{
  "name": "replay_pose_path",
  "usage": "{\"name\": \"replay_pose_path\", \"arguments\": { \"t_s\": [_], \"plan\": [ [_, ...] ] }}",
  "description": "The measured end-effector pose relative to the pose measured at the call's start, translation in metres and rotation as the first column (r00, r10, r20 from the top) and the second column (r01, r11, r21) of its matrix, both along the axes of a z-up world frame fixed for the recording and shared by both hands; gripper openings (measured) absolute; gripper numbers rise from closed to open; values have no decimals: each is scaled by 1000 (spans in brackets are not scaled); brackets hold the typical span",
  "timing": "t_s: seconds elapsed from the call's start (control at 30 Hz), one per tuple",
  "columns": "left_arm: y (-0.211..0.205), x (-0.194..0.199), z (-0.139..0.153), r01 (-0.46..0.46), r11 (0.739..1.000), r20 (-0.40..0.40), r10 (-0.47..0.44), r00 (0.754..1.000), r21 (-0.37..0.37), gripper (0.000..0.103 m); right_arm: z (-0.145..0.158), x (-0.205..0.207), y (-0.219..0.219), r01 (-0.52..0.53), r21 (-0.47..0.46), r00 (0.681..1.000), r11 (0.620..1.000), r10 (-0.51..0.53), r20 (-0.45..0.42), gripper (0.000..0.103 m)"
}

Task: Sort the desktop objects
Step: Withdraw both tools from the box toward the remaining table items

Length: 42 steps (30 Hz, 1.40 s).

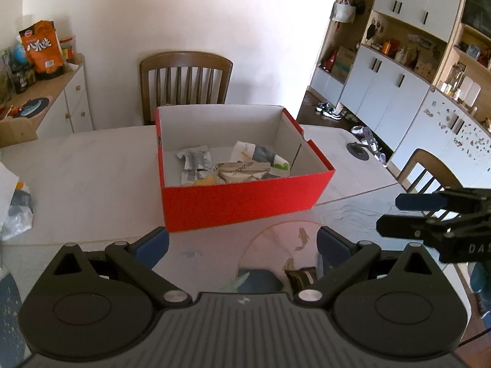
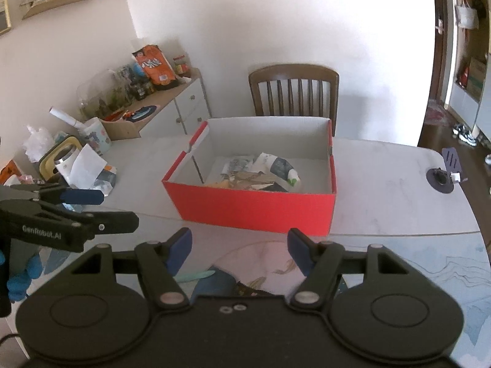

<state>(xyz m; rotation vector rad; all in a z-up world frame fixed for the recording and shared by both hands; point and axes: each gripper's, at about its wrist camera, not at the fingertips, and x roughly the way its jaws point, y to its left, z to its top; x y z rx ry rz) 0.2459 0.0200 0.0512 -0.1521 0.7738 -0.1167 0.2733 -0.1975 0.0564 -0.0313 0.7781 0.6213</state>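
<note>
The red box (image 1: 245, 205) is set in the middle of the table (image 1: 92, 178), open at the top, so that items can be dropped in from above; several packets (image 1: 236, 165) are already lying flat on its floor, mostly toward the near wall. Both grippers are held on the near side of the box, angled down toward it and clear of its wall. The left gripper (image 1: 242, 245) is spread to its widest and nothing is gripped between its blue pads (image 1: 153, 245). The right gripper (image 2: 239, 248) is also parted, somewhat less widely, and is likewise empty. By the look of it, the sorting is well advanced, since the table near the grippers carries only a printed mat (image 2: 414, 270). A small dark packet (image 1: 302, 277) is seen on the mat just below the left gripper, partly hidden by its body. Remaining clutter (image 2: 76, 165) is gathered at the far left edge of the table. A chair (image 1: 185, 82) stands behind the box, and a phone stand (image 2: 446, 173) sits well apart at the right. No obstruction lies between the grippers and the box.
</note>
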Motion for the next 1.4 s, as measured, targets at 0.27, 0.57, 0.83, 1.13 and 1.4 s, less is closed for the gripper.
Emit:
{"name": "replay_pose_path", "arguments": {
  "t_s": [0.27,0.57,0.83,1.13,1.4],
  "plan": [
    [-3,-22,-3,20,1000,0,-20,1000,-22,103,-5,-29,-6,13,34,999,999,-14,30,69],
    [-9,-48,-13,23,1000,35,-22,999,-18,103,-16,-50,-7,37,22,998,999,-38,59,69],
    [-3,-71,-27,1,997,32,1,999,-76,103,-28,-64,-14,39,64,998,997,-42,44,70],
    [-10,-89,-48,6,996,14,-5,1000,-91,103,-48,-76,-24,75,27,997,997,-76,35,71],
    [-29,-92,-71,36,998,-8,-36,999,-57,102,-71,-79,-28,98,-20,995,995,-98,5,71]
  ]
}}
